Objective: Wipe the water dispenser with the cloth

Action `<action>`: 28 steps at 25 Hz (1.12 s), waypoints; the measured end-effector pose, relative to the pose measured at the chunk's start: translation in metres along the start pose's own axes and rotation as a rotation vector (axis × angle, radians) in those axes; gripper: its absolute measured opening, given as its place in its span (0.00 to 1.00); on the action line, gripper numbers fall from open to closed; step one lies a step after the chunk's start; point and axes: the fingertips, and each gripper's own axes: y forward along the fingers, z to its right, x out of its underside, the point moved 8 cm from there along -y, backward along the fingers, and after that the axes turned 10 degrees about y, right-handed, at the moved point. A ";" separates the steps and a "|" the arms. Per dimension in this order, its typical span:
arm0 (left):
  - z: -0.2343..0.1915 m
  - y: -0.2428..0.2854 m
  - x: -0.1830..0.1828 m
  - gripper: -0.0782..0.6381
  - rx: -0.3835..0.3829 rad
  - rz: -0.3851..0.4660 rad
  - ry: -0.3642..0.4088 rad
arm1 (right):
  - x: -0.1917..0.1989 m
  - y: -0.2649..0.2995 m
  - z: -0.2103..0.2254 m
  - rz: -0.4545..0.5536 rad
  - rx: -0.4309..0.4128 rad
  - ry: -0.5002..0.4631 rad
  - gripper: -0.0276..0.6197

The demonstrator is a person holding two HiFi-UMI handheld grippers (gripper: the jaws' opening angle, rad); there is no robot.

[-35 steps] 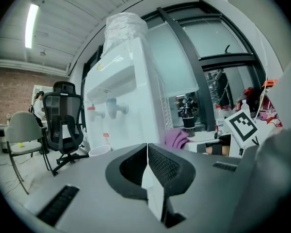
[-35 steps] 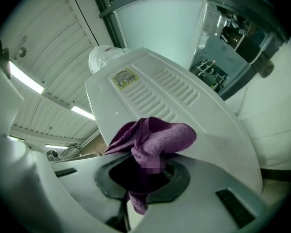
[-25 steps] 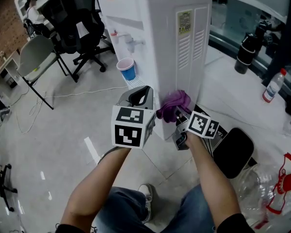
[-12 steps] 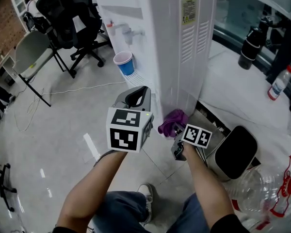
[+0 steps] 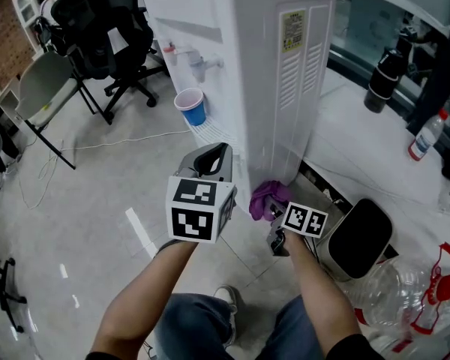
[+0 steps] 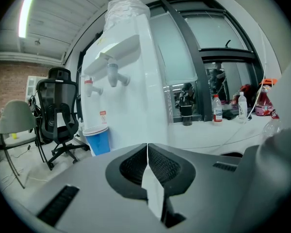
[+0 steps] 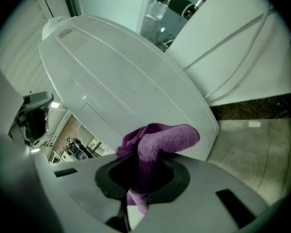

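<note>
The tall white water dispenser (image 5: 270, 73) stands on the floor ahead; its vented side panel faces me. My right gripper (image 5: 274, 210) is shut on a purple cloth (image 5: 268, 198), which presses against the bottom of that side panel. In the right gripper view the cloth (image 7: 157, 142) bunches out of the jaws against the dispenser's white side (image 7: 131, 96). My left gripper (image 5: 210, 160) is shut with nothing in it and hangs just left of the dispenser's lower corner. The left gripper view shows the dispenser (image 6: 128, 76) with its taps, and the jaws closed together.
A blue paper cup (image 5: 191, 106) sits on the dispenser's drip tray. Black office chairs (image 5: 109, 28) and a grey folding chair (image 5: 49, 88) stand to the left. A black bin (image 5: 356, 238) and clear bags (image 5: 412, 291) lie right. Bottles (image 5: 422, 133) stand on the white ledge.
My right gripper has dragged the purple cloth down the dispenser's side panel, from mid-height to near its base. The left gripper stayed about where it was.
</note>
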 end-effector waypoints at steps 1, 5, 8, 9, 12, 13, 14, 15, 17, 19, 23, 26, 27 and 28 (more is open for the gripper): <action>-0.001 0.000 -0.004 0.15 0.005 -0.005 -0.010 | -0.006 -0.006 -0.008 0.005 -0.003 -0.009 0.11; -0.010 -0.005 -0.024 0.15 0.021 -0.041 -0.046 | -0.032 -0.031 -0.049 0.023 -0.001 -0.050 0.11; -0.019 -0.013 -0.050 0.15 0.037 -0.070 -0.073 | -0.055 -0.055 -0.087 0.042 -0.007 -0.058 0.11; -0.021 -0.017 -0.061 0.15 0.044 -0.078 -0.077 | -0.063 -0.064 -0.102 0.048 -0.009 -0.063 0.11; -0.031 -0.029 -0.101 0.15 0.059 -0.091 -0.077 | -0.091 -0.092 -0.149 0.065 -0.009 -0.104 0.11; -0.034 -0.034 -0.114 0.15 0.063 -0.095 -0.076 | -0.101 -0.102 -0.167 0.073 -0.010 -0.118 0.11; -0.036 -0.039 -0.128 0.15 0.069 -0.099 -0.074 | -0.112 -0.112 -0.185 0.081 -0.012 -0.132 0.11; -0.038 -0.045 -0.141 0.15 0.074 -0.104 -0.072 | -0.123 -0.122 -0.203 0.088 -0.017 -0.149 0.11; -0.043 -0.056 -0.171 0.15 0.083 -0.113 -0.064 | -0.147 -0.141 -0.241 0.102 -0.028 -0.182 0.11; -0.052 -0.067 -0.203 0.15 0.091 -0.119 -0.060 | -0.171 -0.159 -0.282 0.119 -0.032 -0.205 0.11; -0.070 -0.090 -0.258 0.15 0.123 -0.147 -0.069 | -0.209 -0.196 -0.359 0.150 -0.023 -0.229 0.11; -0.082 -0.103 -0.297 0.15 0.137 -0.154 -0.071 | -0.234 -0.218 -0.409 0.166 -0.016 -0.257 0.11; -0.086 -0.107 -0.310 0.15 0.142 -0.151 -0.070 | -0.243 -0.226 -0.425 0.174 -0.015 -0.271 0.11; -0.089 -0.111 -0.323 0.15 0.147 -0.146 -0.067 | -0.252 -0.233 -0.442 0.182 -0.015 -0.283 0.11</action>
